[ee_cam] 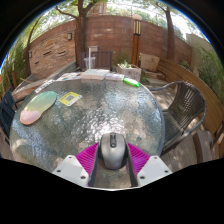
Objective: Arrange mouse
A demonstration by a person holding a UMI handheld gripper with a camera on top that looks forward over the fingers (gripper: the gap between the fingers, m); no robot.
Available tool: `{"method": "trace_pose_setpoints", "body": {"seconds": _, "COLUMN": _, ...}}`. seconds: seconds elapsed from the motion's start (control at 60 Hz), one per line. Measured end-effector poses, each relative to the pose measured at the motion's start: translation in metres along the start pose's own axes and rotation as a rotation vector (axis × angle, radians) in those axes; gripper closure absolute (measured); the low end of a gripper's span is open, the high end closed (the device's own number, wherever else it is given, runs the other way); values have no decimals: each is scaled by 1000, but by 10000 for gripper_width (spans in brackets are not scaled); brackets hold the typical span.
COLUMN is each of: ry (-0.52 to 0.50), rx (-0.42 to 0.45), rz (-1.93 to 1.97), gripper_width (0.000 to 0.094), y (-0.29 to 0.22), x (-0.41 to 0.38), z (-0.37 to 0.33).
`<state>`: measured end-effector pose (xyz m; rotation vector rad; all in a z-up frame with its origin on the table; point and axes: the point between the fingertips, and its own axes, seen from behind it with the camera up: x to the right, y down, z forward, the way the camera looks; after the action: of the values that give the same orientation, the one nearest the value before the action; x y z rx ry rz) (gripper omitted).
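Mouse [113, 151]: grey computer mouse with a darker central strip, seated between the two gripper fingers at the near edge of the table; both magenta pads [89, 156] appear to press against its sides, so the gripper [113, 160] reads as closed on it, though the contact on the far side of each pad is hard to confirm from this angle. Whether the mouse rests on the glass or is lifted just off it cannot be told. Table [95, 110]: round, with a rippled glass top and a dark rim, set outdoors. Mouse pad [39, 105]: oval, pale green with a pinkish near end, lying on the table well apart from the mouse, toward the rim on the gripper's left. Card [70, 98]: small yellow-green square item, just beside the mouse pad, nearer the table's centre. Flat papers or books [96, 74]: light-coloured, lying at the far side of the table; a white and green item [130, 81] lies near them. Chair [184, 105]: metal mesh patio chair, standing beside the table on the gripper's right. Wall [120, 35]: red brick, beyond the table, with tree trunks [82, 20] rising in front of it and foliage above. Second chair [152, 63]: beyond the table's far edge, detail unclear.
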<state>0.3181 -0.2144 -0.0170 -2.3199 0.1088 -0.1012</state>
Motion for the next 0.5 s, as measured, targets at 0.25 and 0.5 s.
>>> {"method": "trace_pose_setpoints", "body": {"seconds": 0.25, "ry": 44, "rx": -12, "rz": 1, "gripper_width": 545, "y": -2, "x": 2, "z": -4}}
{"method": "trace_pose_setpoints", "body": {"seconds": 0.5, "ry": 185, "rx": 186, "rz": 73, "gripper_width": 546, "y": -142, "x": -11, "z": -55}}
